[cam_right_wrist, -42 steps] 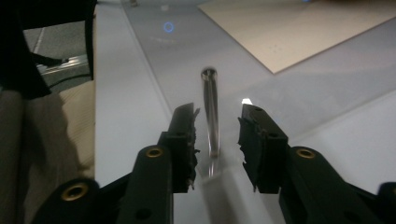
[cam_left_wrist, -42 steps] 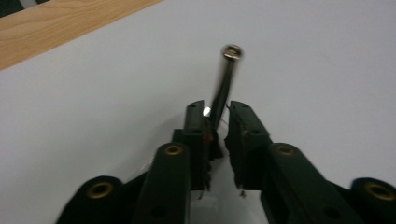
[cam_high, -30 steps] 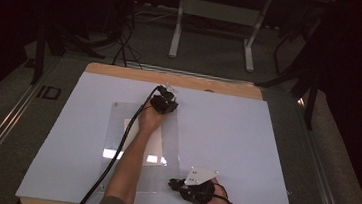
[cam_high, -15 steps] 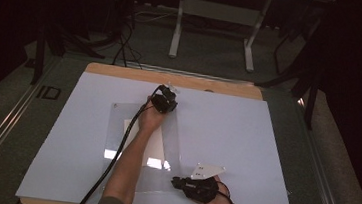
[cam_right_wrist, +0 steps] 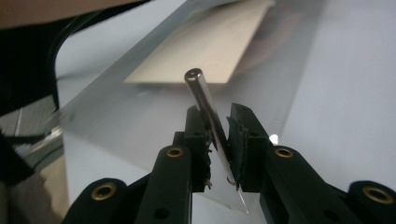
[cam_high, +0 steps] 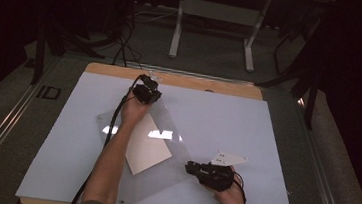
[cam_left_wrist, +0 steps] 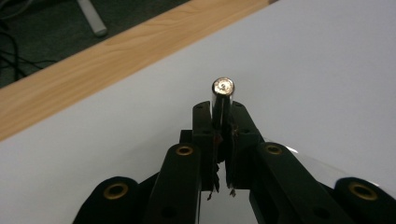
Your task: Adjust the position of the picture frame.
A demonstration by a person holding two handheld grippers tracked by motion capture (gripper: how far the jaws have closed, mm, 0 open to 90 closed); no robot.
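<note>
A clear plastic sheet (cam_high: 162, 173) lies askew on the white table top (cam_high: 247, 123), with a beige paper (cam_high: 148, 149) under it. At the sheet's far corner, near the back edge, my left gripper (cam_high: 148, 92) is shut on a short metal pin (cam_left_wrist: 222, 98) that stands up between its jaws (cam_left_wrist: 220, 115). My right gripper (cam_high: 196, 170) sits at the sheet's near right edge, shut on a thin metal rod (cam_right_wrist: 204, 105) that leans out of its jaws (cam_right_wrist: 218, 119) over the sheet (cam_right_wrist: 154, 116) and paper (cam_right_wrist: 210, 46).
A wooden strip (cam_high: 211, 84) borders the table's far edge and shows again as the wooden strip (cam_left_wrist: 93, 65) ahead of the left gripper. Beyond it are dark floor, cables and a white table frame (cam_high: 216, 15). The left forearm (cam_high: 110, 165) crosses the sheet.
The clear sheet has swung round and now lies diagonally with the paper showing. My left gripper has shifted a little left; the right gripper has moved slightly away from the near edge.
</note>
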